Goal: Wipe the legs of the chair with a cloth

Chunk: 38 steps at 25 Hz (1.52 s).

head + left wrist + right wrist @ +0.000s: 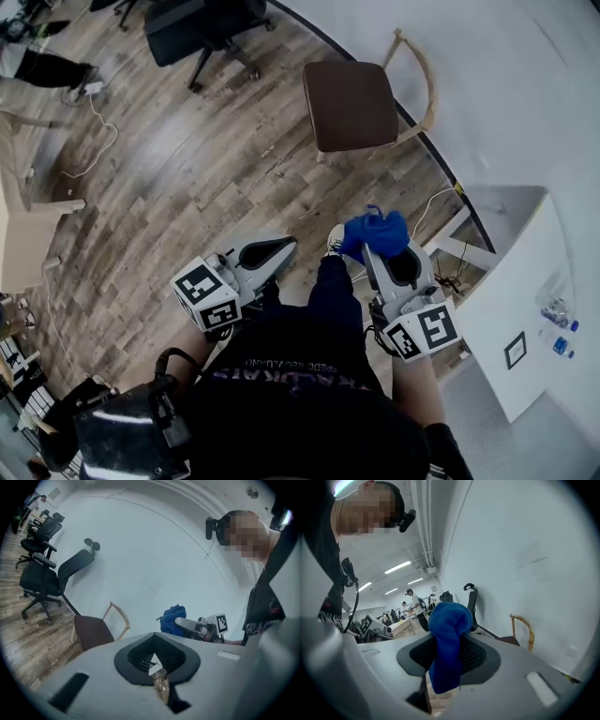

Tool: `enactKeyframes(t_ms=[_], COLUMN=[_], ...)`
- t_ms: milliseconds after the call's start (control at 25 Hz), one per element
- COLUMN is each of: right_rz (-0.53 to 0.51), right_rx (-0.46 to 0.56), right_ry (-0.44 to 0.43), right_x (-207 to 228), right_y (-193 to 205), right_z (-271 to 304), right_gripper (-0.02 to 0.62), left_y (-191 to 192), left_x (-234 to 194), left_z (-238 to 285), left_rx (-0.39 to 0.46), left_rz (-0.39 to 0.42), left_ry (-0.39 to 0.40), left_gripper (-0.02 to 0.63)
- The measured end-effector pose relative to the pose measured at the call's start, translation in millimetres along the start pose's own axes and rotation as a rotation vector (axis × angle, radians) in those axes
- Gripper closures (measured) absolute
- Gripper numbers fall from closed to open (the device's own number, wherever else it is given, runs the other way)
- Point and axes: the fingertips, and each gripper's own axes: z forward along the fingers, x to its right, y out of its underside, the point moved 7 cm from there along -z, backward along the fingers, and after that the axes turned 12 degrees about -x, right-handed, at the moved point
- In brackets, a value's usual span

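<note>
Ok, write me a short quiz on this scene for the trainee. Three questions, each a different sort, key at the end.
1. True or false: the left gripper holds the cloth.
2. Where is the brown-seated chair? A: upright beside the white wall, apart from both grippers. B: tipped on its side. C: clamped in the left gripper.
3. Fill in: the cloth in the right gripper is ___ in colour.

Key:
1. False: the right gripper's jaws are shut on it, and the left gripper is empty.
2. A.
3. Blue.
</note>
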Motion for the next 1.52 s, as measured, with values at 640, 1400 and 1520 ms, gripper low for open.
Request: enactKeyframes(t_ms=[640,1400,1520], right_rz=[-0.049,-0.131,-0.147], right_rx=[-0.115,-0.179,-0.176], right_ry=[-0.112,-0.084,-0.091], right_x=[121,178,190], right_y=[5,153,181], right_z=[43,214,242], right_gripper=[0.456,0.456,0.455], left_y=[25,161,192], left_x=[-23,-193,-221], left_z=[86,146,155], left_rx=[0.038,-0.076,-0.084], left_rz=[-0.097,0.055,0.084], left_ry=[-0.158,-0.066,-0.053], left_gripper=[0.600,0.600,0.600])
